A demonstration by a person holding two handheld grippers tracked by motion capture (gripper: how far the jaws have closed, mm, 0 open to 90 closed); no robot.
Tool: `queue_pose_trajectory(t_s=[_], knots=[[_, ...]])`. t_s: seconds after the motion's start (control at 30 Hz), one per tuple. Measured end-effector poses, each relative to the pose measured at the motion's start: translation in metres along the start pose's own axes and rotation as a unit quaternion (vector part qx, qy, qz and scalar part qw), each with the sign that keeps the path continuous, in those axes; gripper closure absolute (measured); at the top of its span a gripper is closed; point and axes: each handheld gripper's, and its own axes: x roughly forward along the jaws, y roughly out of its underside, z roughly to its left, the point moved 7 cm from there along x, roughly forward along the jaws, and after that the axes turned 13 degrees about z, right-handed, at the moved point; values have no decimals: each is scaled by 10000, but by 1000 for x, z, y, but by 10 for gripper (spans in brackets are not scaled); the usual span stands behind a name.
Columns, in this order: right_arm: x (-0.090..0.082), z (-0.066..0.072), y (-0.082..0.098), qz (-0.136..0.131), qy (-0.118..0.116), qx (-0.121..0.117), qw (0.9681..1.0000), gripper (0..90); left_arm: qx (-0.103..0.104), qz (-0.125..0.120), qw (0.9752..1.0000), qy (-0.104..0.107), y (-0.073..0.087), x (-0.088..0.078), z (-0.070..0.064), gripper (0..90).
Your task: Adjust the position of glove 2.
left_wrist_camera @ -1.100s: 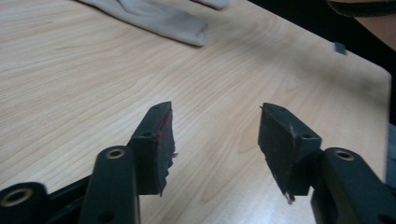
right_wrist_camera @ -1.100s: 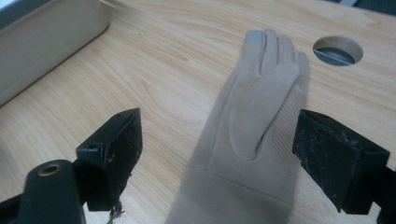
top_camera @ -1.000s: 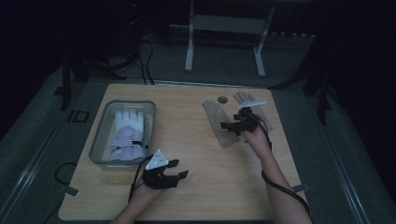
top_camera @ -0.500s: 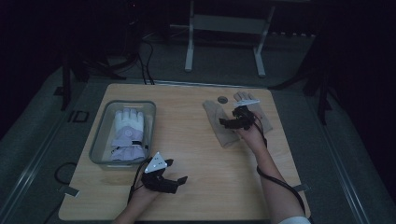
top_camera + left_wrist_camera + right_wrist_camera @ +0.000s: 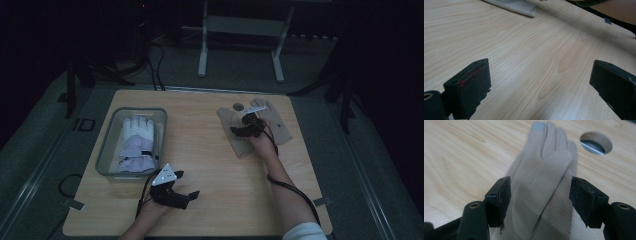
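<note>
Room: dark floor, cables and a metal stand beyond the pale wooden counter (image 5: 210,150).
High view: right tool (image 5: 239,131) over the beige glove (image 5: 240,142), far right; grey bin (image 5: 107,160) at left.
Left tool (image 5: 539,87): jaws wide apart above bare wood.
Right tool (image 5: 540,202): jaws closing, straddling the glove, not gripping.

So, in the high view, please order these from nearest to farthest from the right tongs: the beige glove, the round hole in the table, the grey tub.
1. Beige glove: directly under the right tongs.
2. Round hole: just beyond, near the far edge.
3. Grey tub: far across the table, on the left side.
</note>
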Motion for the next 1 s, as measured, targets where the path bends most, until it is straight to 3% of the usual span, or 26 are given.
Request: queue_pose_trajectory(t_s=[0.1,0.17,0.2,0.27,0.33,0.4,0.43,0.57,0.63,0.73,0.83,0.9,1.0], knots=[[12,-2,4,300,125,77,9994,380,20,-7,10000,-21,0,-1,0,41],[11,-2,4,281,79,310,9991,455,30,-28,10000,23,0,-1,-1,43],[11,-1,4,306,144,307,9990,490,24,-18,10000,-10,0,-1,-1,43],[9,0,4,401,197,309,9985,667,14,-17,10000,23,0,-1,-1,43],[8,3,4,472,306,380,9977,770,21,-24,10000,23,0,-1,-3,44],[8,4,4,483,326,435,9974,780,41,-20,10000,17,0,-1,-5,44],[5,7,4,473,293,642,9964,797,42,-21,10000,21,0,-1,-5,44],[-9,18,4,265,198,1027,9942,800,15,-72,10000,41,-2,-1,-6,44],[-17,25,4,191,243,1067,9938,800,9,-93,10000,14,-2,-2,-6,44],[-31,36,3,53,109,1233,9923,800,-7,-114,9999,13,-2,-2,-6,44],[-48,47,2,-152,1,1485,9888,800,-13,-133,9999,-13,-3,-3,-6,46],[-58,54,3,-298,-128,1720,9846,801,-36,-146,9999,-17,-4,-3,-6,49],[-69,67,8,-400,-54,1888,9812,800,-41,-152,9999,-29,-4,-3,-7,49]])
